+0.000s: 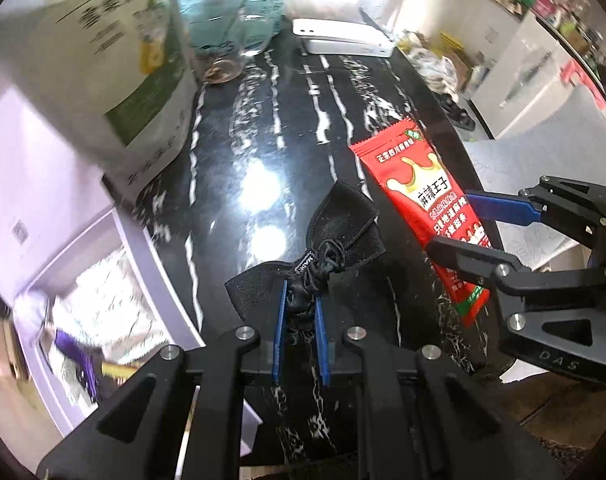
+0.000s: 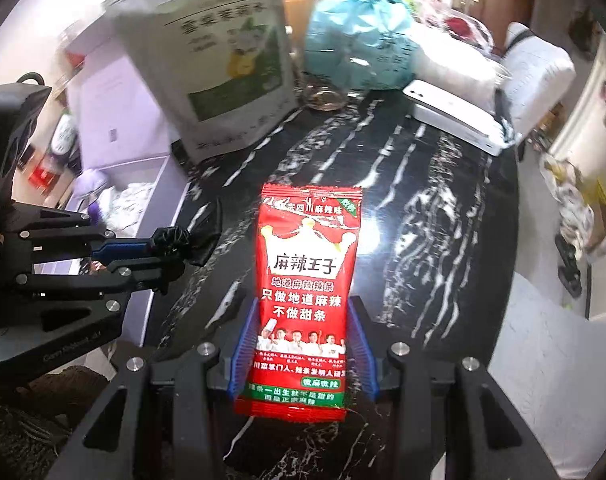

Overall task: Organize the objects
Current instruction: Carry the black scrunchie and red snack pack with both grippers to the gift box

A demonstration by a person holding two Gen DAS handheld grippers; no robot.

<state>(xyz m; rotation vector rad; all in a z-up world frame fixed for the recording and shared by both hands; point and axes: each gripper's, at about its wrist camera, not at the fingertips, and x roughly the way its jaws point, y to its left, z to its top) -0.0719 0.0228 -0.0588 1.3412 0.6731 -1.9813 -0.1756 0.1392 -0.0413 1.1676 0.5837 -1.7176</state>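
Observation:
My left gripper is shut on the knot of a black fabric bow, held above the black marble table. In the right wrist view the same gripper comes in from the left with the bow at its tips. My right gripper is shut on the lower part of a red snack packet, which stands upright with its printed face toward the camera. The left wrist view shows that gripper at the right edge, clamping the packet near the table's rim.
A white pouch with green print stands at the back left of the table. Beside it are a glass jar, a teal plastic bag and a flat white device. An open lilac box with several items sits left of the table.

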